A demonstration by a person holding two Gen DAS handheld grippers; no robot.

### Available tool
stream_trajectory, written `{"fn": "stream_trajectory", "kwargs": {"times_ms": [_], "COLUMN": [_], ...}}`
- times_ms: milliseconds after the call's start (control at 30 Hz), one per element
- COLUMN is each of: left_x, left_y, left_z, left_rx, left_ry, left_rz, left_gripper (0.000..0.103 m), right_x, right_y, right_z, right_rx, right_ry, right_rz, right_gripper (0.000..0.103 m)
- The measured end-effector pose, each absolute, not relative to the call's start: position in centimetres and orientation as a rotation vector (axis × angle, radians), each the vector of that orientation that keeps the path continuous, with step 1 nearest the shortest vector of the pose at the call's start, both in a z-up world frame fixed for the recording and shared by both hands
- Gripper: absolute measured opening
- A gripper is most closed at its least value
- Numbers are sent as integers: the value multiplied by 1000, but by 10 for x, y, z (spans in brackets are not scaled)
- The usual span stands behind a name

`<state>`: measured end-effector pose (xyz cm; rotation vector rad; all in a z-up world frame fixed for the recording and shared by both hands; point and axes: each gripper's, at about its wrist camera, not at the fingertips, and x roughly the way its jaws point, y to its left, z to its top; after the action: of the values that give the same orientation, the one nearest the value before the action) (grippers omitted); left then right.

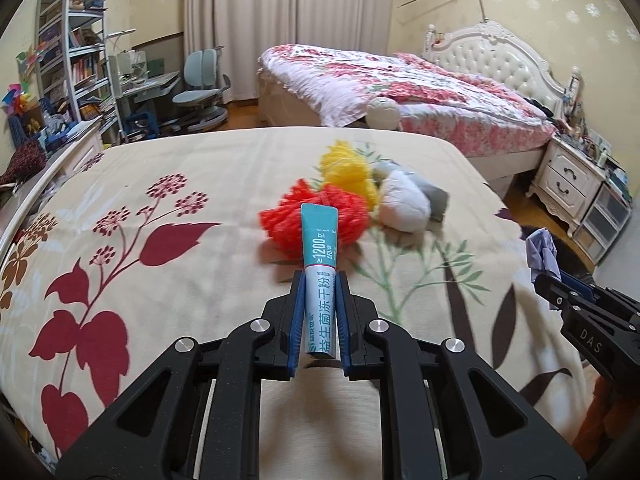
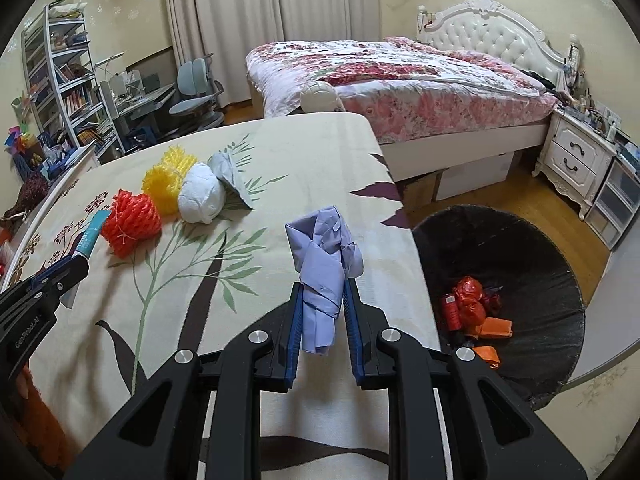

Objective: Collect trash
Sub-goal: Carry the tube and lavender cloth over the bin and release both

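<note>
Left gripper point(image 1: 319, 280) clamped tight on a teal sachet point(image 1: 319, 254), top end sticking out past the fingertips. Beyond it, on the bedspread point(image 1: 168, 184): red foam net point(image 1: 288, 216), yellow net point(image 1: 348, 168), white wad point(image 1: 404, 202). Right gripper point(image 2: 322, 292) pinching crumpled lilac paper point(image 2: 324, 248), fingers narrow. Black bin point(image 2: 520, 240) sits right of those fingers w/ red and orange scraps inside.

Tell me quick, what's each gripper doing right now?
Left gripper: closed on the teal sachet.
Right gripper: closed on the crumpled blue paper.
</note>
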<state>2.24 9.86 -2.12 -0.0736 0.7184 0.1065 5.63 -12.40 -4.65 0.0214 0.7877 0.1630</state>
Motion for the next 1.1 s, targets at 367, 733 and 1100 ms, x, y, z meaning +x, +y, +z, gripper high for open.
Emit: {"fn": "stream_trajectory", "kwargs": {"times_ms": [367,733,1100], "left_x": [35,45,64], "left_y": [36,-21,-67], "left_z": [-12,-8,-19], "left_rx": [-30,26,83], "left_ry": [686,653,646], "left_rz": [-28,-139,-214], "left_gripper": [15,15,15], "right_x": [50,51,57], "right_y": [-173,-220,-255], "right_z": [-40,-39,-49], "right_rx": [50,88,127], "right_ry": [746,724,733], "right_rz": [42,-77,-162], "right_gripper": [21,21,21]}}
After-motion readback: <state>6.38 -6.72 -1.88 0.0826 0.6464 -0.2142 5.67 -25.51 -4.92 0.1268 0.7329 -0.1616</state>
